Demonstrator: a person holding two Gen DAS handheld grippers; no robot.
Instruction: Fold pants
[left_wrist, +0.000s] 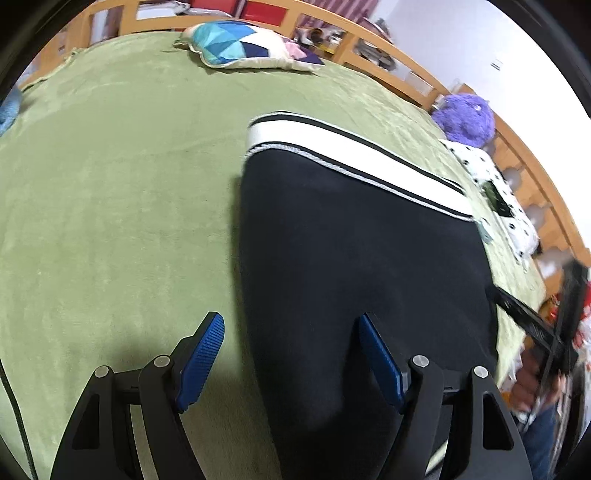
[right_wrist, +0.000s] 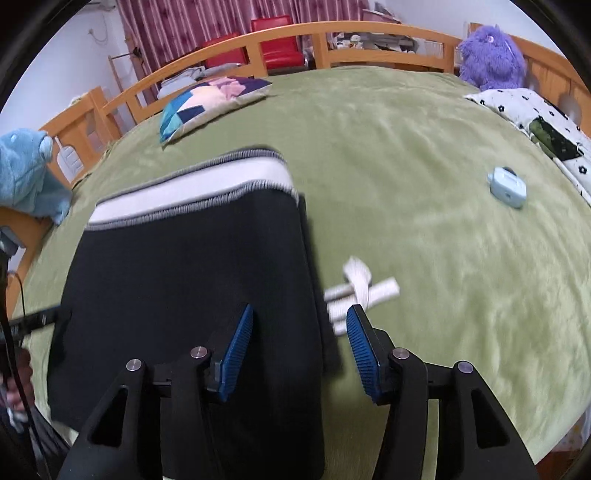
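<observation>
Left wrist view: pants (left_wrist: 362, 240) lie flat on green blanket (left_wrist: 110, 203), near end cut off behind gripper body. White waistband (left_wrist: 351, 158) at far end; long axis runs from camera away toward headboard side. Left gripper (left_wrist: 291, 358) spread wide, nothing between pads, straddling pants' left edge. Right gripper (left_wrist: 546, 328) at right rim, blurred; state unclear here.

Right wrist view: motion blur throughout. Pants (right_wrist: 184, 277) left of centre, waistband (right_wrist: 192, 195) far, lower end hidden by right gripper (right_wrist: 299, 354). Jaws part-open, empty, straddling pants' right edge. White drawstring (right_wrist: 362, 291) smeared, trailing onto blanket.
</observation>
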